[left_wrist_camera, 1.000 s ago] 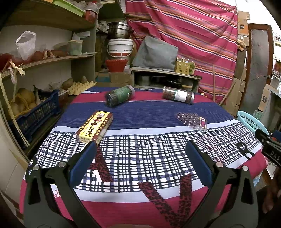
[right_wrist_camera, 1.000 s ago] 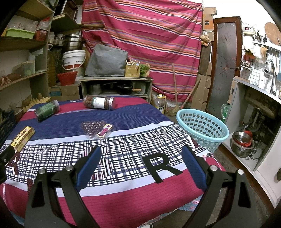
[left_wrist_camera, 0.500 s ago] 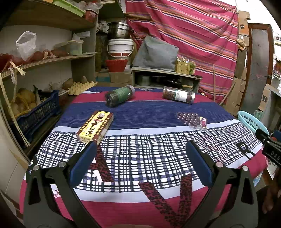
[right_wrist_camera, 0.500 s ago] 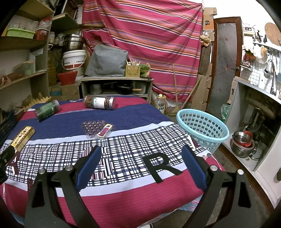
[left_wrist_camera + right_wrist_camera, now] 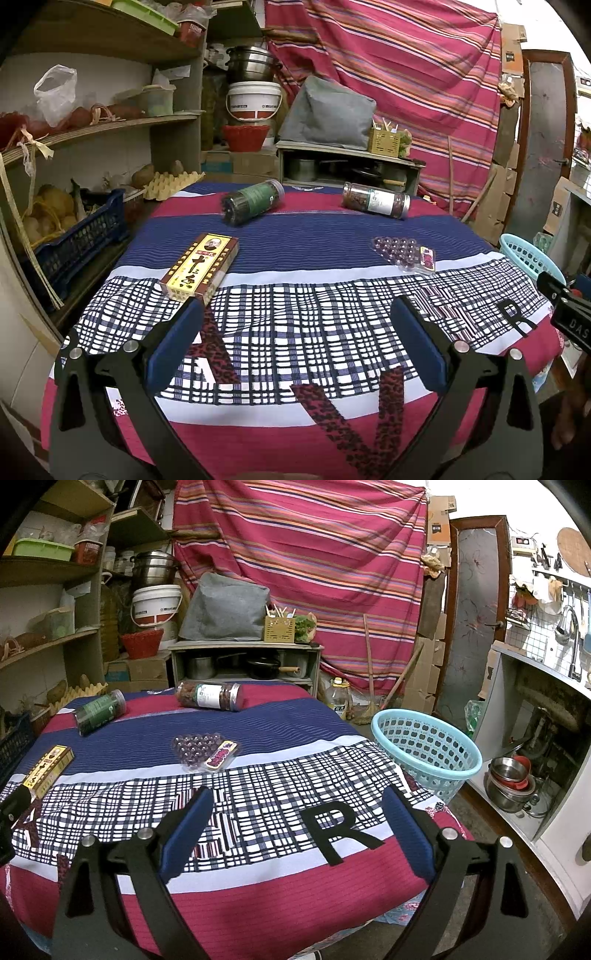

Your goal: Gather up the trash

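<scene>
Four pieces of trash lie on the cloth-covered table point(image 5: 295, 236): two jars, one box and one blister pack. In the left wrist view the green-label jar point(image 5: 252, 201) lies on its side at 11 o'clock, far back on the cloth. The white-label jar point(image 5: 376, 200) lies on its side at 1 o'clock, well apart from the first. The yellow box point(image 5: 200, 270) lies flat at 10 o'clock, near the left blue finger pad. The blister pack point(image 5: 404, 253) sits at 2 o'clock, between the white-label jar and the near edge.

One light-blue basket point(image 5: 424, 751) stands off the table's right side, at 2 o'clock in the right wrist view, beside the cloth's edge; nothing shows inside it.

The left gripper point(image 5: 295, 314) hangs over the checked band with its two blue fingers spread wide and nothing between them. The right gripper point(image 5: 295, 805) hangs over the black letter R point(image 5: 338, 829), its fingers likewise wide apart and empty
</scene>
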The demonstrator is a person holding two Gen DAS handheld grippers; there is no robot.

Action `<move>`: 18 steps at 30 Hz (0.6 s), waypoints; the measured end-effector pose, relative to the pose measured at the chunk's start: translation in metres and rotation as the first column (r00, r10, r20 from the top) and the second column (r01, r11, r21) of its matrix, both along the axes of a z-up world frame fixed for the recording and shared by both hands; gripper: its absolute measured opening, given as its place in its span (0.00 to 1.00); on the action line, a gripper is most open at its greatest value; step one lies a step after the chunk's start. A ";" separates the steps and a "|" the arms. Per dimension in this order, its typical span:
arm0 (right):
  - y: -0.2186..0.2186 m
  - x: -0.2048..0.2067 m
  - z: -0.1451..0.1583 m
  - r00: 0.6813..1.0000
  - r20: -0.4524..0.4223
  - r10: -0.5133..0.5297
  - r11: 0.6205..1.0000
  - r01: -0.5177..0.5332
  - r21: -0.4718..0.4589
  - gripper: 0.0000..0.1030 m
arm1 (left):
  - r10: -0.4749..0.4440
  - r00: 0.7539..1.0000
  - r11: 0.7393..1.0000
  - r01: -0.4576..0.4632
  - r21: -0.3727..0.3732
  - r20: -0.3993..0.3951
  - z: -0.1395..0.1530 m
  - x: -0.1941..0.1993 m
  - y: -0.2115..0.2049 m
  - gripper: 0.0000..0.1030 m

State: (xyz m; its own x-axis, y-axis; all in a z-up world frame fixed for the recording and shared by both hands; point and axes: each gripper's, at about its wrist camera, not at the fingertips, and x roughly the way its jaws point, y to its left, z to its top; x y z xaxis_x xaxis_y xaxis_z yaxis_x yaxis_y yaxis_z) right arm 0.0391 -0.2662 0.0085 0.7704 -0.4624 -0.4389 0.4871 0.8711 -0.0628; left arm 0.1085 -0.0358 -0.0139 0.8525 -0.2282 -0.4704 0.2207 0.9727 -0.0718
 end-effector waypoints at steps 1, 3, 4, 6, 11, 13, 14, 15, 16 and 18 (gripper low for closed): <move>0.000 0.000 0.000 1.000 0.000 -0.001 1.000 0.001 0.000 0.88 | 0.001 1.000 1.000 -0.001 0.001 0.000 0.000 0.000 0.000 0.95; 0.000 0.000 0.000 1.000 0.001 -0.001 1.000 0.001 0.001 0.88 | 0.000 1.000 1.000 0.000 0.000 -0.002 0.000 0.000 0.000 0.95; 0.000 0.000 0.000 1.000 0.001 -0.002 1.000 0.002 0.002 0.88 | 0.000 1.000 1.000 0.000 0.000 -0.001 0.000 0.000 0.000 0.95; 0.000 -0.001 0.000 1.000 0.001 -0.001 1.000 0.001 0.003 0.88 | -0.001 1.000 1.000 0.001 -0.001 0.000 0.000 -0.001 0.000 0.95; 0.001 0.000 0.000 1.000 0.001 -0.001 1.000 0.001 0.000 0.88 | 0.000 1.000 1.000 0.000 0.001 -0.001 0.000 0.000 0.000 0.95; 0.001 0.000 0.000 1.000 0.000 0.000 1.000 0.000 0.000 0.88 | 0.001 1.000 1.000 -0.001 0.001 0.000 0.000 0.000 0.000 0.95; 0.001 0.000 0.000 1.000 0.001 -0.001 1.000 0.001 0.001 0.88 | 0.001 1.000 1.000 -0.001 -0.001 -0.002 0.000 0.000 0.000 0.95; 0.001 -0.001 0.000 1.000 0.002 -0.002 1.000 0.002 0.002 0.88 | 0.001 1.000 1.000 -0.001 -0.001 -0.002 0.000 -0.001 0.000 0.95; 0.001 0.000 0.000 1.000 0.001 -0.002 1.000 0.002 0.002 0.88 | 0.002 1.000 1.000 -0.002 0.001 -0.001 0.000 0.000 0.000 0.95; 0.001 0.000 0.000 1.000 0.001 -0.002 1.000 0.002 0.002 0.88 | 0.000 1.000 1.000 0.000 0.000 -0.001 0.000 0.000 0.000 0.95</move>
State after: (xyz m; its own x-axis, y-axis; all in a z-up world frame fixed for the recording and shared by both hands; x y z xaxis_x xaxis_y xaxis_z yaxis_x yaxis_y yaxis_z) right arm 0.0388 -0.2652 0.0085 0.7700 -0.4628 -0.4391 0.4885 0.8704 -0.0607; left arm 0.1082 -0.0359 -0.0140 0.8519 -0.2281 -0.4714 0.2206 0.9727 -0.0719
